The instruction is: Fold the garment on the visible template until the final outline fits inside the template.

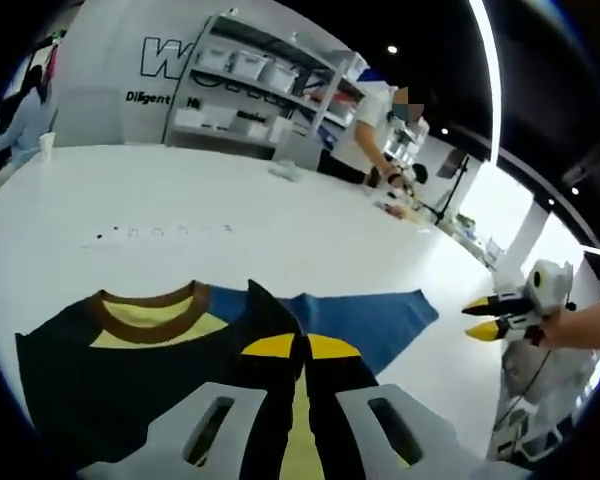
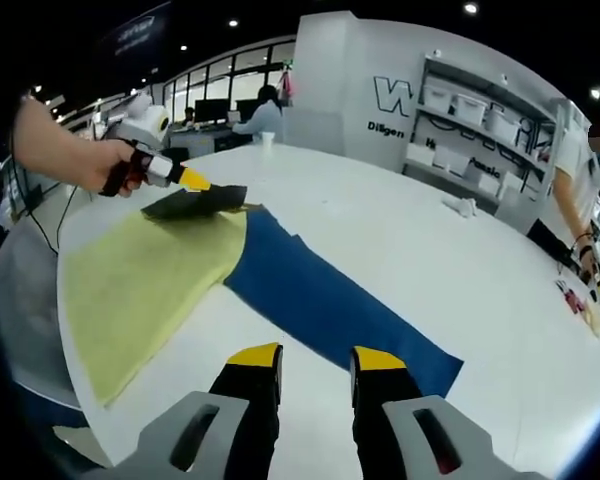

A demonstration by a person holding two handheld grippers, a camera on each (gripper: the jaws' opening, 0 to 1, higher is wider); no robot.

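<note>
Shelving (image 1: 265, 85) with bins, perhaps tissue (image 2: 463, 207) on table (image 2: 410, 250).

The right gripper (image 2: 303, 362) is held with its jaws apart above the white table (image 2: 460, 290). A fold of the yellow garment (image 2: 145, 270) is pinched by the left gripper (image 2: 212, 184), beside the blue template (image 2: 330, 300).

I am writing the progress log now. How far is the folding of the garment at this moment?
Early stage. In hand: the left gripper is shut on the T-shirt, lifting part of it so the yellow inside shows in the right gripper view. The right gripper is open above the white table, holding nothing. Left to do: the garment lies mostly spread out, partly covering the blue template; no finished fold shows.
</note>
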